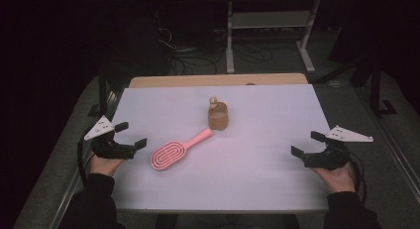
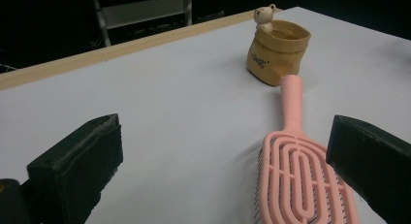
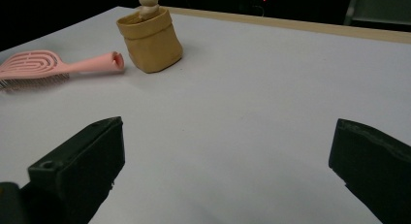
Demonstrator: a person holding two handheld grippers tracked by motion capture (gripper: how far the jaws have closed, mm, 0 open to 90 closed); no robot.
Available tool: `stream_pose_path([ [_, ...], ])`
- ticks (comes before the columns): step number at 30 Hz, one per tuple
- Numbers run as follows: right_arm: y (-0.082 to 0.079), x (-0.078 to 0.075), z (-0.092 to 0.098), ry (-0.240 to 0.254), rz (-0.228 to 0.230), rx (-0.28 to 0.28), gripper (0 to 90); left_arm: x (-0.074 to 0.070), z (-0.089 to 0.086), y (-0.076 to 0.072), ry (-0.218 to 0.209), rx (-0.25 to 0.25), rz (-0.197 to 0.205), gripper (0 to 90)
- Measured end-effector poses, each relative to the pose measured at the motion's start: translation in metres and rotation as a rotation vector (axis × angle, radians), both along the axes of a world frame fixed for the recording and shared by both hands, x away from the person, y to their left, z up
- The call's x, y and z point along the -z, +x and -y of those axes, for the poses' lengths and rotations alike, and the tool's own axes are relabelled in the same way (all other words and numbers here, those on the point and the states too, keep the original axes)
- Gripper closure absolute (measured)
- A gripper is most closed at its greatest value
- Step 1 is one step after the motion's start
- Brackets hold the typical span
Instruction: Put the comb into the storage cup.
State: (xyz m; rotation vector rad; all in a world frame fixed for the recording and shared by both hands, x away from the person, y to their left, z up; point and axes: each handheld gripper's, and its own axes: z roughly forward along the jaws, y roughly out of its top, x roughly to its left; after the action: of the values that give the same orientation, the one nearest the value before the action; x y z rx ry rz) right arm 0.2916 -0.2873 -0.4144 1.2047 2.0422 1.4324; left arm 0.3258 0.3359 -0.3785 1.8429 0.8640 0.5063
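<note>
Pink hairbrush [image 1: 173, 152], lying flat left of frame centre, just right of your left gripper [image 1: 131, 135], jaws apart and empty; your right gripper [image 1: 305, 143], likewise spread, well apart at right.

white table [image 1: 257, 179] carries a pink hairbrush [image 1: 173, 152] and tan pouch [image 1: 218, 117].

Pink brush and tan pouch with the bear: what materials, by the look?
Pink vented hairbrush: likely moulded plastic, matte, given its uniform colour, rigid looped slots and thin bristles beneath. Tan bag-shaped holder with a small bear figure: looks like kraft paper or a soft moulded imitation, matte; its rolled rim and creased wall leave this open.
</note>
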Motion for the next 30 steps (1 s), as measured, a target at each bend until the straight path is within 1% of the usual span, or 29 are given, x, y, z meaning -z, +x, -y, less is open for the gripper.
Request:
stream_pose_path([
  [3, 0.000, 0.000, 0.000, -0.002, 0.001, 0.002, 0.0, -0.007, 0.001, 0.004, 0.013, 0.004, -0.003, 0.0],
  [7, 0.000, 0.000, 0.000, -0.005, 0.001, 0.002, 0.0, -0.015, 0.004, 0.008, 0.014, 0.019, -0.007, 0.0],
  [15, -0.001, 0.000, 0.000, -0.007, 0.001, 0.001, 0.0, -0.026, 0.012, 0.020, 0.036, 0.054, -0.028, 0.0],
  [18, -0.001, 0.000, 0.000, -0.010, 0.000, 0.000, 0.0, -0.028, 0.016, 0.025, 0.050, 0.073, -0.029, 0.0],
  [22, -0.001, 0.000, 0.000, -0.011, 0.000, -0.004, 0.0, -0.030, 0.023, 0.031, 0.054, 0.100, -0.044, 0.0],
  [26, -0.001, 0.001, -0.001, -0.011, -0.003, -0.007, 0.0, -0.033, 0.033, 0.036, 0.072, 0.127, -0.054, 0.0],
  [30, -0.001, 0.001, -0.001, -0.013, -0.004, -0.009, 0.0, -0.034, 0.043, 0.039, 0.079, 0.149, -0.057, 0.0],
])
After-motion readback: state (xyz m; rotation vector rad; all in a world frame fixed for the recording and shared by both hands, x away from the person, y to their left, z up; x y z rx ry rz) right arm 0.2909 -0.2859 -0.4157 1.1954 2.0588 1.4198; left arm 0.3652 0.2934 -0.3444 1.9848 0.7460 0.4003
